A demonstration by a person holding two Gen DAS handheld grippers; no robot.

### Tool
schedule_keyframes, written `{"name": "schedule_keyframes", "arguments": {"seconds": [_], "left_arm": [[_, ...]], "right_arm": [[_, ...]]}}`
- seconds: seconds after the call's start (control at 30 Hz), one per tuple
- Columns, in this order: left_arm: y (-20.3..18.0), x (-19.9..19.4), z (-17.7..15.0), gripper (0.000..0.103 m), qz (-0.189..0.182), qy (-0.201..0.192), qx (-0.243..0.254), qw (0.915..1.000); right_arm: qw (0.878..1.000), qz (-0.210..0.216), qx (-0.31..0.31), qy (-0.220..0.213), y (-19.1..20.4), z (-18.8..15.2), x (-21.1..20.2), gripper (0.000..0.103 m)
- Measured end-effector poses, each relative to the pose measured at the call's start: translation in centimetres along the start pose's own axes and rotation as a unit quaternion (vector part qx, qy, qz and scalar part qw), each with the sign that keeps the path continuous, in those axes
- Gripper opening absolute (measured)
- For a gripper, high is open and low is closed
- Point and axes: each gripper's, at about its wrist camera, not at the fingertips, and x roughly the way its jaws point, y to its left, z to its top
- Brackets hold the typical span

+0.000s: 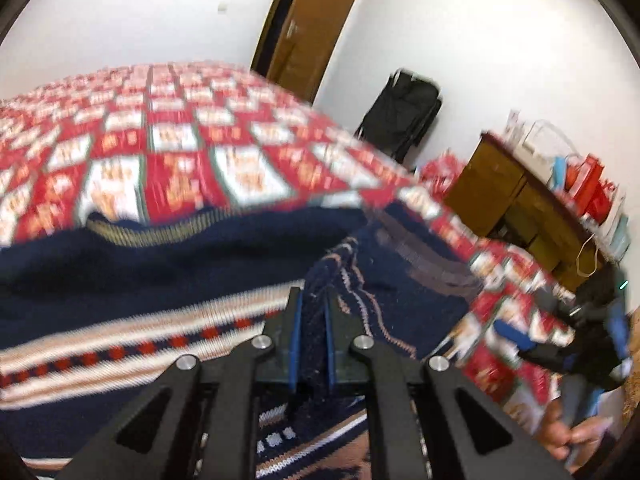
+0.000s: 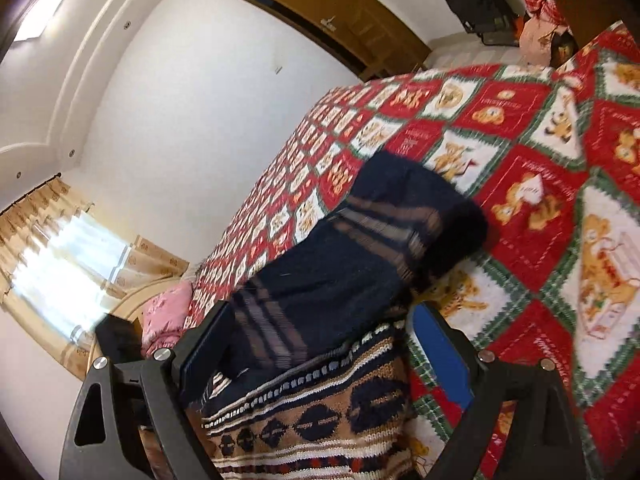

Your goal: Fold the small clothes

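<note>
A navy knitted sweater with tan, white and red pattern bands lies on the bed's red teddy-bear quilt. My left gripper is shut on a raised fold of the sweater's navy fabric, which fills the narrow gap between its blue pads. In the right wrist view the sweater stretches away, one sleeve end reaching over the quilt. My right gripper stands open, its fingers wide on either side of the sweater's patterned edge without pressing it. It also shows blurred at the right of the left wrist view, held by a hand.
A brown door stands behind the bed, with a black folded item against the wall beside it. A wooden cabinet loaded with bags is at the right. A pink pillow and a curtained window lie at the bed's far end.
</note>
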Motion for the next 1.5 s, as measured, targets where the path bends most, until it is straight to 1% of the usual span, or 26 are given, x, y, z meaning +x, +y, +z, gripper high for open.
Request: {"name": "schedule_keyframes", "arguments": {"seconds": [0.17,0.33,0.4,0.47,0.57,0.6,0.63,0.7,0.73,0.77,0.8,0.83,0.87,0.9,0.93,0.97,1.03,1.1,1.13,1.2,1.27,1.37,1.4,1.43,1.47,1.5], "left_arm": [[1.0,-6.5,3.0,0.01,0.025,-0.058,0.0,0.998],[5.8,-10.4,3.8,0.01,0.075,-0.085,-0.029,0.9932],[8.3,-10.9,3.4,0.01,0.113,-0.078,-0.041,0.9897],[10.6,-10.6,2.6,0.01,0.138,-0.061,-0.052,0.9871],[12.9,-8.6,1.2,0.01,0.174,-0.03,-0.054,0.9827],[13.8,-7.1,0.4,0.01,0.192,-0.01,-0.055,0.9799],[14.4,-6.4,0.0,0.01,0.198,0.0,-0.054,0.9787],[15.5,-4.4,-1.2,0.012,0.224,0.024,-0.051,0.973],[15.9,-3.6,-1.5,0.018,0.245,0.034,-0.049,0.9678],[16.2,-3.6,-1.7,0.019,0.257,0.038,-0.049,0.9644],[16.5,-3.6,-1.9,0.022,0.277,0.042,-0.052,0.9586],[16.7,-4.0,-2.0,0.027,0.29,0.042,-0.056,0.9545],[17.0,-4.6,-2.1,0.037,0.311,0.039,-0.062,0.9475],[17.0,-5.2,-2.2,0.043,0.327,0.035,-0.063,0.9424],[17.0,-5.9,-2.3,0.054,0.337,0.029,-0.063,0.9391],[16.8,-7.0,-2.4,0.059,0.354,0.014,-0.062,0.933],[16.6,-8.7,-2.5,0.061,0.373,-0.012,-0.064,0.9253],[16.2,-9.6,-2.6,0.061,0.369,-0.026,-0.075,0.9262],[15.8,-9.7,-2.9,0.061,0.357,-0.029,-0.083,0.9298],[14.5,-8.9,-3.6,0.061,0.333,-0.022,-0.08,0.9392],[13.4,-7.1,-4.3,0.061,0.328,-0.008,-0.067,0.9424],[12.8,-4.3,-5.5,0.061,0.32,0.017,-0.062,0.9452],[12.8,-3.9,-5.6,0.061,0.32,0.02,-0.064,0.9449],[13.1,-3.4,-5.9,0.061,0.328,0.028,-0.068,0.9418],[13.1,-3.4,-6.1,0.062,0.332,0.029,-0.067,0.9403],[13.2,-3.7,-6.2,0.063,0.334,0.023,-0.062,0.9405]], "right_arm": [[1.0,-0.01,0.003,-0.014,0.0,-0.3,-1.6,0.092],[1.0,-0.007,-0.01,-0.017,0.7,-1.0,-2.3,0.092],[1.0,-0.007,-0.017,-0.011,1.1,-1.3,-1.9,0.092],[1.0,-0.011,-0.028,-0.001,1.6,-1.8,-1.2,0.092],[0.999,-0.02,-0.04,0.022,2.2,-2.6,0.4,0.092],[0.998,-0.024,-0.043,0.032,2.4,-2.9,1.0,0.092],[0.998,-0.025,-0.047,0.042,2.7,-3.2,1.5,0.092],[0.997,-0.026,-0.06,0.051,3.3,-3.3,2.1,0.092],[0.995,-0.031,-0.072,0.054,3.9,-3.4,2.2,0.092],[0.995,-0.034,-0.083,0.054,4.3,-3.4,2.2,0.092],[0.993,-0.036,-0.098,0.051,4.9,-3.3,2.2,0.092],[0.992,-0.038,-0.113,0.047,5.5,-3.3,2.1,0.092],[0.99,-0.04,-0.125,0.046,5.9,-3.3,2.2,0.092],[0.988,-0.043,-0.138,0.044,6.3,-3.4,2.2,0.092],[0.986,-0.047,-0.155,0.043,6.9,-3.5,2.5,0.092],[0.984,-0.049,-0.165,0.044,7.3,-3.6,2.8,0.092],[0.98,-0.051,-0.184,0.049,8.4,-3.8,3.8,0.09],[0.977,-0.043,-0.203,0.059,9.9,-4.1,5.5,0.07],[0.973,-0.041,-0.217,0.064,10.6,-4.4,6.6,0.066],[0.967,-0.051,-0.238,0.072,11.5,-5.0,8.9,0.049],[0.962,-0.07,-0.248,0.088,12.0,-5.8,11.5,0.049],[0.96,-0.086,-0.239,0.116,11.6,-7.2,14.6,0.049],[0.959,-0.097,-0.238,0.124,11.4,-7.8,15.6,0.049],[0.956,-0.105,-0.239,0.134,11.0,-8.3,16.4,0.049],[0.954,-0.111,-0.248,0.131,11.0,-8.8,16.7,0.049],[0.948,-0.117,-0.271,0.116,11.4,-9.2,16.7,0.049]]}}
